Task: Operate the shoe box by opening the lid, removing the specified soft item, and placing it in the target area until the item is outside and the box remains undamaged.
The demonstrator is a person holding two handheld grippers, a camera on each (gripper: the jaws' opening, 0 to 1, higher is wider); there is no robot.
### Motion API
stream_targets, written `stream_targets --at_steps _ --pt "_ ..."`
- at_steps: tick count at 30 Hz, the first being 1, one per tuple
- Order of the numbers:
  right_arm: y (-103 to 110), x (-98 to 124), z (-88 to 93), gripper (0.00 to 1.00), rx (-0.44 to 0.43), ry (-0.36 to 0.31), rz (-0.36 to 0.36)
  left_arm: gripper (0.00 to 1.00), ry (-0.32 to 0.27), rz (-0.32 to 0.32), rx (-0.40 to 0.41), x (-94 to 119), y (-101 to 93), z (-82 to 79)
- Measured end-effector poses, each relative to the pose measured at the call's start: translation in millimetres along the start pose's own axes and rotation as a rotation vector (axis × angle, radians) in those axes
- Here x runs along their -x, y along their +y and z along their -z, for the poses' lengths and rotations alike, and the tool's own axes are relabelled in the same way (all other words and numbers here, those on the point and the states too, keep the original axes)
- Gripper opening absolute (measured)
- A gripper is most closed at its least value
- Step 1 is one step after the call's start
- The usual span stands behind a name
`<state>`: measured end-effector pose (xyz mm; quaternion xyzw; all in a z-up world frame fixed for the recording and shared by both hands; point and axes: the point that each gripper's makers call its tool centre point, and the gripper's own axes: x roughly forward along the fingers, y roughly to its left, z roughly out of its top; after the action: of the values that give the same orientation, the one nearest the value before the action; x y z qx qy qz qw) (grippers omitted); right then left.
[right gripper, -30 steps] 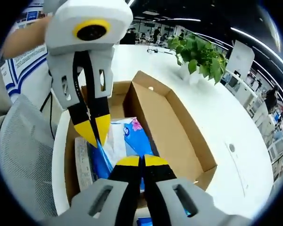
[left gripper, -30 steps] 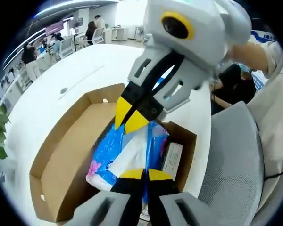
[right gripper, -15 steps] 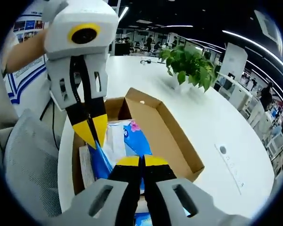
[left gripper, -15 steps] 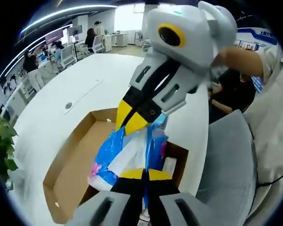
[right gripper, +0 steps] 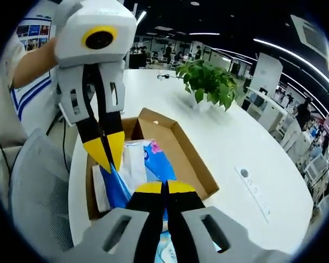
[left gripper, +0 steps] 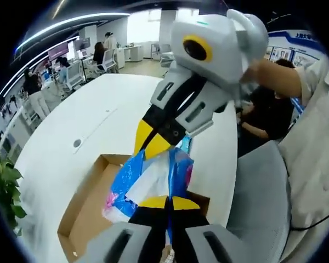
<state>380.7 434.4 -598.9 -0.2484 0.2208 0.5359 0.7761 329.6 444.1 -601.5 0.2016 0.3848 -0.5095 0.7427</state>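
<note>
A soft blue and white tissue pack [left gripper: 149, 176] hangs in the air above the open brown shoe box [left gripper: 86, 204], held at both ends. My left gripper [left gripper: 165, 201] is shut on its near edge in the left gripper view. The right gripper [left gripper: 152, 143] reaches down from the upper right and pinches the far edge. In the right gripper view my right gripper [right gripper: 164, 187] is shut on the pack [right gripper: 147, 162], and the left gripper [right gripper: 108, 156] clamps its other side. The box [right gripper: 193, 162] lies below on the white table, lid off.
A small white carton [right gripper: 99, 189] lies inside the box at its left end. A grey mesh chair [left gripper: 259, 204] stands by the table edge. A potted plant [right gripper: 207, 82] and a flat socket strip [right gripper: 253, 189] sit on the round white table [right gripper: 236, 137]. People work at desks far behind.
Both grippers have risen with the pack between them, and the box now lies farther below and looks smaller. The grips on the pack have not changed.
</note>
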Motion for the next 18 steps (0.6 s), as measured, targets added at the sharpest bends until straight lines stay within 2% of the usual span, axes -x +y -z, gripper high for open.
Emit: stream_targets --at_steps 18 --pt "-24 43 35.5 0.0 -0.05 0.031 0.035 0.0 -0.03 0.056 -0.056 -34 -18.9 -45.1"
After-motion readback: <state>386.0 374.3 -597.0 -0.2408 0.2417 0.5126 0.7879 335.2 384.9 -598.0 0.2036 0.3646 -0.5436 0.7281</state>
